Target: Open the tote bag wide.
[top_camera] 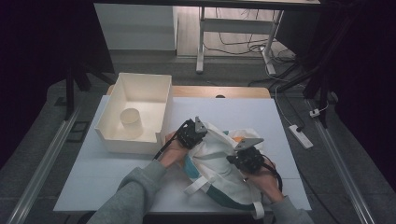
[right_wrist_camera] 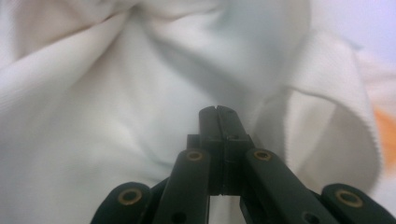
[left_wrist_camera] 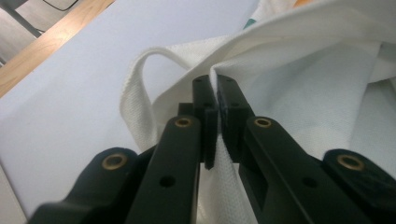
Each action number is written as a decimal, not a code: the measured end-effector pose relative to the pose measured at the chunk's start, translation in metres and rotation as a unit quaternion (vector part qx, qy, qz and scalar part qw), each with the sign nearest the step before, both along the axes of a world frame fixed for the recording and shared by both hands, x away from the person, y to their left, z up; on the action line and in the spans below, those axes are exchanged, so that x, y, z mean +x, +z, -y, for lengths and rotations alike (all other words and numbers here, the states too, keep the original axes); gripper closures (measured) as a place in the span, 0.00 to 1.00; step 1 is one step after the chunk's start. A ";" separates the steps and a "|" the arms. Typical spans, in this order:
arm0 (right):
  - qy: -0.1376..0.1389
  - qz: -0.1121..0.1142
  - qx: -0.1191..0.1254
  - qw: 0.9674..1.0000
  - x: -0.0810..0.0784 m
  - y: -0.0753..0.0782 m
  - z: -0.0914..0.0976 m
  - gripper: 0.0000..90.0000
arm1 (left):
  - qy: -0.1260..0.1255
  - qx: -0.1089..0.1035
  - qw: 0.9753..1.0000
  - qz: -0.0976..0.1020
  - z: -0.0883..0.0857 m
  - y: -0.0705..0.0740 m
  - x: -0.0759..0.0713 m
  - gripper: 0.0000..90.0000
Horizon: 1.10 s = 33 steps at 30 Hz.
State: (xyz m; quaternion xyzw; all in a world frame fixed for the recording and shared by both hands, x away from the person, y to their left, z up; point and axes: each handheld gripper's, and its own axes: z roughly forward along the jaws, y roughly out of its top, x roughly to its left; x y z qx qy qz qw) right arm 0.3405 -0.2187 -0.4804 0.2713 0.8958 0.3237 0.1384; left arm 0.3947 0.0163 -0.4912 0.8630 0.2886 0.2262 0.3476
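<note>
- The white table (top_camera: 116, 172) bears everything; the cloth bag (top_camera: 217, 161) lies on its near half, just right of the open white bin (top_camera: 140, 84), which serves as the landmark here.
- That bin sits at the table's far left and holds a pale cup (top_camera: 131, 122) lying inside it, well apart from the bag.
- The bag looks soft, limp and light: white woven fabric with teal and orange showing at its folds. It should sag and fold wherever it isn't supported, so a lift from one point would likely let it droop.
- Its strap loops (left_wrist_camera: 137, 98) and hemmed rim look like the firmest places to pinch; the cloth seems grippy rather than slippery, and nothing about it looks fragile.
- The left gripper (left_wrist_camera: 215, 93), on the bag's side nearest the bin, has its jaws clamped on a fold of the rim.
- The right gripper (right_wrist_camera: 218, 112), on the bag's side away from the bin, has its jaws pressed together against the fabric; whether cloth is caught between them I cannot tell.
</note>
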 end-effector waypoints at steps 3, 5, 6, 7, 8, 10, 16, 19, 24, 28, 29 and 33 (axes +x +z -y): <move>-0.032 0.030 -0.018 0.999 0.002 0.006 0.012 1.00 | -0.002 0.001 1.000 0.003 0.001 0.001 -0.001 0.97; -0.052 0.040 -0.033 0.997 0.005 0.006 0.018 1.00 | -0.004 0.001 1.000 0.006 0.001 0.002 -0.001 0.97; -0.061 0.041 -0.034 0.997 0.006 0.005 0.020 1.00 | -0.003 0.000 1.000 0.008 0.001 0.002 -0.002 0.97; -0.068 0.042 -0.034 0.996 0.008 0.004 0.023 1.00 | -0.003 0.000 1.000 0.008 0.001 0.002 -0.002 0.97; -0.076 0.048 -0.038 0.995 0.009 0.004 0.025 1.00 | -0.003 -0.001 1.000 0.012 0.001 0.002 -0.002 0.97; -0.090 0.063 -0.048 0.993 0.012 0.005 0.028 1.00 | -0.002 0.000 1.000 0.016 0.001 0.002 -0.002 0.97; -0.116 0.072 -0.061 0.989 0.028 0.001 0.034 1.00 | 0.000 0.000 1.000 0.023 0.002 0.003 0.004 0.97; -0.118 0.080 -0.077 0.987 0.034 -0.001 0.035 1.00 | 0.002 0.003 1.000 0.029 0.004 0.003 0.008 0.97; -0.129 0.073 -0.074 0.986 0.042 -0.006 0.039 1.00 | 0.005 0.004 1.000 0.025 0.008 -0.002 0.017 0.97; -0.130 0.070 -0.078 0.986 0.045 -0.009 0.039 1.00 | 0.006 0.011 1.000 0.020 0.008 -0.006 0.019 0.97; -0.131 0.068 -0.077 0.986 0.045 -0.009 0.040 1.00 | 0.005 0.010 1.000 0.018 0.008 -0.007 0.019 0.97; -0.133 0.065 -0.077 0.986 0.047 -0.011 0.042 1.00 | 0.001 0.018 1.000 0.014 0.009 -0.008 0.018 0.97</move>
